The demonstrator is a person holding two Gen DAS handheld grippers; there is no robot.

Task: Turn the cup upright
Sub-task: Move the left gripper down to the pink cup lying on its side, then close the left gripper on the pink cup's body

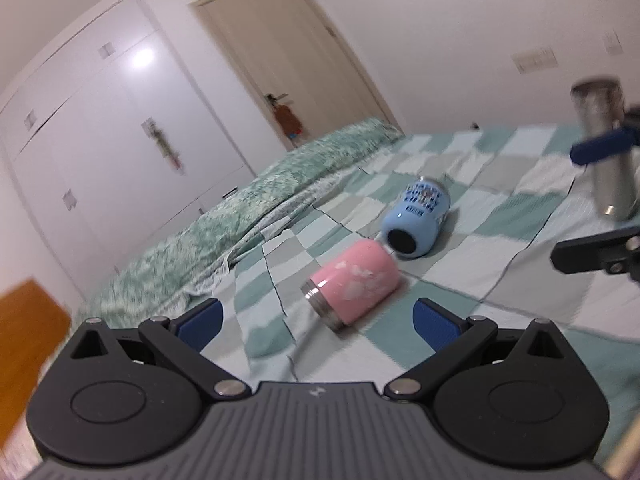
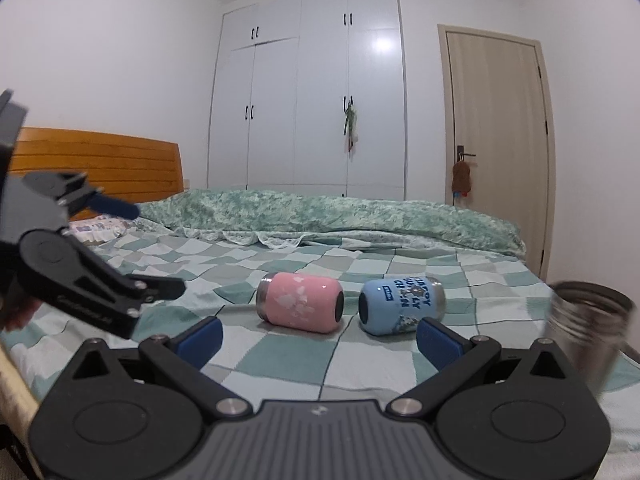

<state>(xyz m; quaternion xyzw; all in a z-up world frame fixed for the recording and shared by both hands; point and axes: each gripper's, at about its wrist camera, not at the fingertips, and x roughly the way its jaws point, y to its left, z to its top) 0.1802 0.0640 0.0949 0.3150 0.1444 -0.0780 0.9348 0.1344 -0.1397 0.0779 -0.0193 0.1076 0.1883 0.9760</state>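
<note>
A pink cup (image 1: 354, 282) lies on its side on the checked bedspread, steel rim toward me; it also shows in the right wrist view (image 2: 301, 302). A blue cup (image 1: 418, 216) lies on its side beside it, base toward me, and shows in the right wrist view (image 2: 400, 306). A steel cup (image 2: 586, 322) stands upright, blurred, at the right; it also shows in the left wrist view (image 1: 606, 148). My left gripper (image 1: 318, 326) is open and empty just short of the pink cup. My right gripper (image 2: 318, 340) is open and empty near the blue cup, the steel cup just outside its right finger.
A green quilt (image 2: 340, 216) is bunched along the far side of the bed. A wooden headboard (image 2: 96, 168) stands at the left, with white wardrobes (image 2: 312, 92) and a door (image 2: 496, 140) behind. The left gripper's body (image 2: 80, 264) hangs over the bed's left part.
</note>
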